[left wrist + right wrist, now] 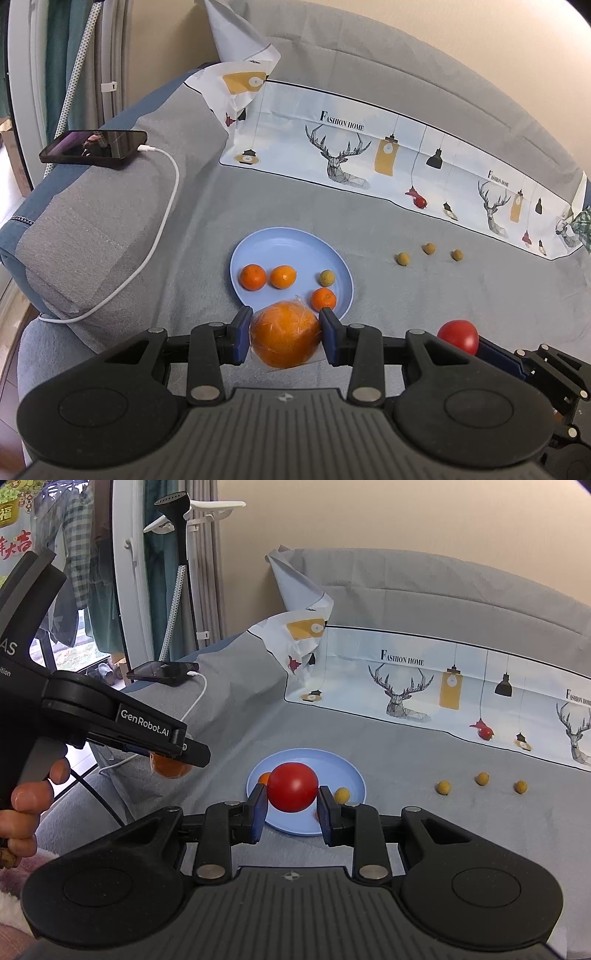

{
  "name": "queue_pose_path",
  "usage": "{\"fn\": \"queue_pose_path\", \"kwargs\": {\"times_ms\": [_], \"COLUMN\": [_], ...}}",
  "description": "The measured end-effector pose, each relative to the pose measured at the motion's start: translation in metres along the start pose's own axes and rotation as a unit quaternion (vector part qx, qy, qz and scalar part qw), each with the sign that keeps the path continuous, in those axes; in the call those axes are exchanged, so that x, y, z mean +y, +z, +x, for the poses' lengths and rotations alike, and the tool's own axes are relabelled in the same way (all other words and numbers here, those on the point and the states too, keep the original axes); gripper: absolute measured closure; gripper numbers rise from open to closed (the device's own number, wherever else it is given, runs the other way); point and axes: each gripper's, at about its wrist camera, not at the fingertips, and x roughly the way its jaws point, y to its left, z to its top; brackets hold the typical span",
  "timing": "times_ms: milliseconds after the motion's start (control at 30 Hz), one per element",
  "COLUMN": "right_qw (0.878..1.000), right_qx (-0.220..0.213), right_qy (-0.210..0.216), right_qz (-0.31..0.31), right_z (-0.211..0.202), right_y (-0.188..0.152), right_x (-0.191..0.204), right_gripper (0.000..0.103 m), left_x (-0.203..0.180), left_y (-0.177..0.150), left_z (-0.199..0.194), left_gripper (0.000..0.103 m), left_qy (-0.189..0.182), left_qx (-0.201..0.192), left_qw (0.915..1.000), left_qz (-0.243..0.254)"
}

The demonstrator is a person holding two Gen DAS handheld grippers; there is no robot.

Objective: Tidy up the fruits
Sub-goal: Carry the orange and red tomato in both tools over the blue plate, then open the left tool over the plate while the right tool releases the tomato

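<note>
A large plastic-wrapped orange [285, 335] is being clamped by the left gripper [285, 336], a round red tomato [292, 792] by the right gripper [291, 808]; just beyond both, a pale blue round plate [280, 242] is being kept.

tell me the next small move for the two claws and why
Probably lower the left claw and release the wrapped big orange onto the blue plate, which lies just ahead with open space behind its three small oranges. The right claw grips the red fruit and can follow.
</note>
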Motion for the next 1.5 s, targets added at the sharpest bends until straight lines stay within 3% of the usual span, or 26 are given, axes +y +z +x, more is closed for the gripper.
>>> {"fn": "queue_pose_path", "kwargs": {"times_ms": [667, 1500], "right_qw": [0.999, 0.992], "right_qx": [0.029, 0.108], "right_qy": [-0.003, 0.000], "right_qz": [0.027, 0.069], "right_z": [0.033, 0.171], "right_y": [-0.001, 0.004], "right_x": [-0.011, -0.039], "right_gripper": [0.072, 0.072], "left_x": [0.003, 0.011], "left_y": [0.016, 0.058], "left_z": [0.036, 0.163], "left_gripper": [0.060, 0.060], "left_qy": [0.015, 0.034], "left_qx": [0.017, 0.084], "left_qw": [0.9997, 0.9959], "left_qz": [0.000, 0.004]}}
